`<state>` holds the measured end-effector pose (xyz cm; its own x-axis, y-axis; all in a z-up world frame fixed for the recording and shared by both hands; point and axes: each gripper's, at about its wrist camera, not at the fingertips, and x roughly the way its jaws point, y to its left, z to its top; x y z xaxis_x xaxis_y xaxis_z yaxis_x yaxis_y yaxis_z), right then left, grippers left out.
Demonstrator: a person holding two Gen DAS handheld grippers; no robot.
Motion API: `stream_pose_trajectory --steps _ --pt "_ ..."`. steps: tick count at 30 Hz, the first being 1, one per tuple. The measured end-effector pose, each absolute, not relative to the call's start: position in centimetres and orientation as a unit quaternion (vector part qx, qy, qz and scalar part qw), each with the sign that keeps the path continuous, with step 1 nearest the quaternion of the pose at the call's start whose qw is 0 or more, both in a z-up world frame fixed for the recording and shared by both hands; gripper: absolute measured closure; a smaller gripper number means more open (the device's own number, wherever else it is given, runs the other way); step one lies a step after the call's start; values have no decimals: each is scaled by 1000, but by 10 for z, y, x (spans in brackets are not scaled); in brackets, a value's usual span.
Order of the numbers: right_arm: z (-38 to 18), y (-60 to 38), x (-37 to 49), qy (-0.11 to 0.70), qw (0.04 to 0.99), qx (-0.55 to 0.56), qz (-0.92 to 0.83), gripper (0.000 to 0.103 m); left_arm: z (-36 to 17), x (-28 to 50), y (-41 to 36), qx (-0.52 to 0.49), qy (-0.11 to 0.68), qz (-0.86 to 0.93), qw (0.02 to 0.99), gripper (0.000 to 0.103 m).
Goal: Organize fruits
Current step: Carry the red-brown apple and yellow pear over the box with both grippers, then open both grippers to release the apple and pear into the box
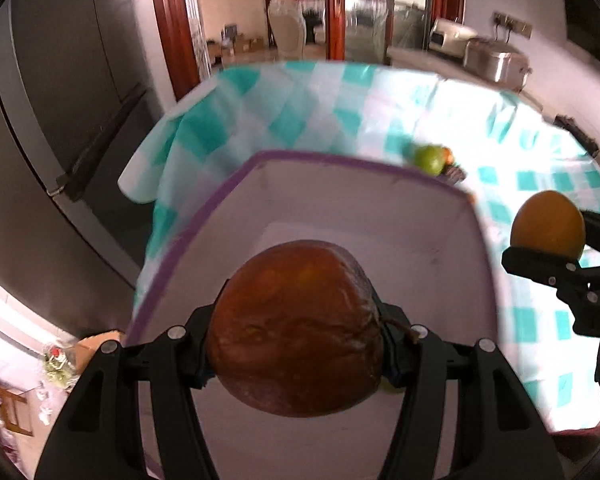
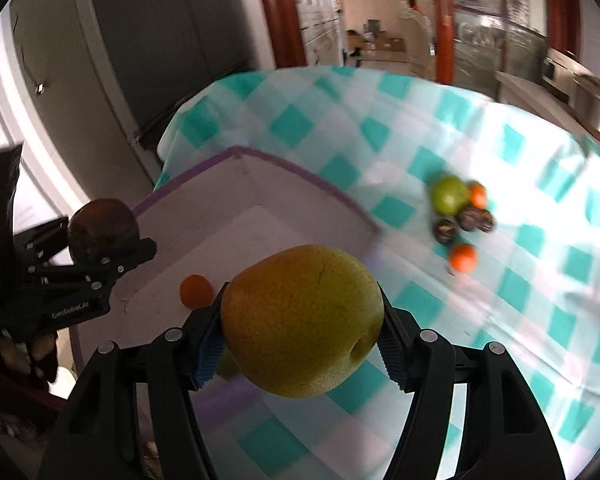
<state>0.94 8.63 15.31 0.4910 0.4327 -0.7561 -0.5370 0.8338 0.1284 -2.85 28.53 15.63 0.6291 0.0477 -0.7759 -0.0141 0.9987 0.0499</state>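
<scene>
Above the box [image 1: 432, 216], both claws tilted down, fruit-laden.

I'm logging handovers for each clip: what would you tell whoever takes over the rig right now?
Left gripper: shut on a dark brown fruit, over the white box.
Right gripper: shut on a yellow-green pear, near the box's edge.
Done: one small orange lies in the box.
Left: drop both, then fetch the pile on the cloth: green fruit, oranges, dark ones.
</scene>
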Motion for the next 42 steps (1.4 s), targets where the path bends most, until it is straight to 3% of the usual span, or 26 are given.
stream_pose_trajectory --steps 10,22,39,41,42 --pt "98 158 24 470 821 -188 264 39 102 -3 322 77 519 -27 851 42" --pt "64 189 21 485 770 -354 218 39 77 19 327 99 593 -33 798 42" --pt "69 188 32 483 769 -349 231 29 73 13 319 112 606 -12 787 38" --pt "72 184 31 477 770 -350 240 25 78 13 316 117 596 0 795 35" --pt "73 182 30 474 770 -351 245 23 82 10 315 125 584 16 802 28"
